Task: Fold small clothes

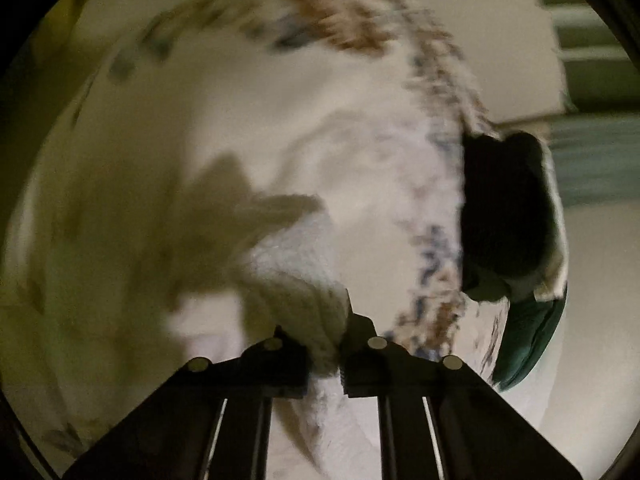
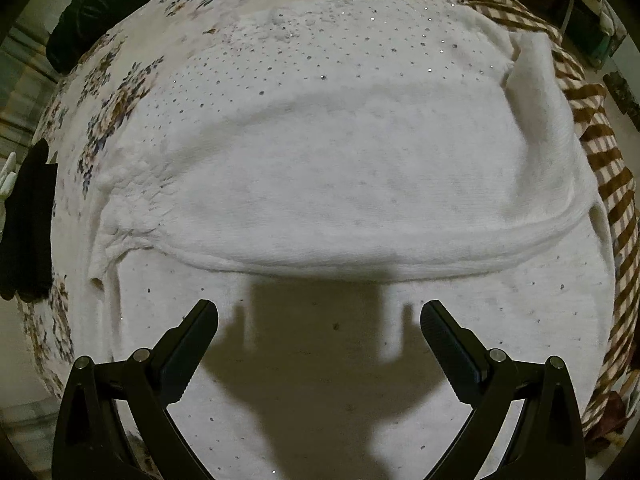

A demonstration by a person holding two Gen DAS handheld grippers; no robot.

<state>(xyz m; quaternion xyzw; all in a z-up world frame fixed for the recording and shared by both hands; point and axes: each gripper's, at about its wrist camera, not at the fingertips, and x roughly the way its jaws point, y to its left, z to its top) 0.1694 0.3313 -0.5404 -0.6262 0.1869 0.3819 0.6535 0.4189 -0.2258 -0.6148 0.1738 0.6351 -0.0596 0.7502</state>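
Fuzzy white knit sweater (image 2: pixel 340 184) dotted with shiny studs, soft floral-print cloth bedsheet (image 2: pixel 116 92), brown-and-white checked woven cloth (image 2: pixel 596 128) at right, matt black plastic right gripper (image 2: pixel 319 320) with ribbed pads

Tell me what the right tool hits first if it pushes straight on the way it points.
Most likely the white knitted garment with small silver studs. The right tool stands open, nothing between its fingers, pointing steeply down at the flat layer nearest it, short of the folded edge. Depth is unclear.
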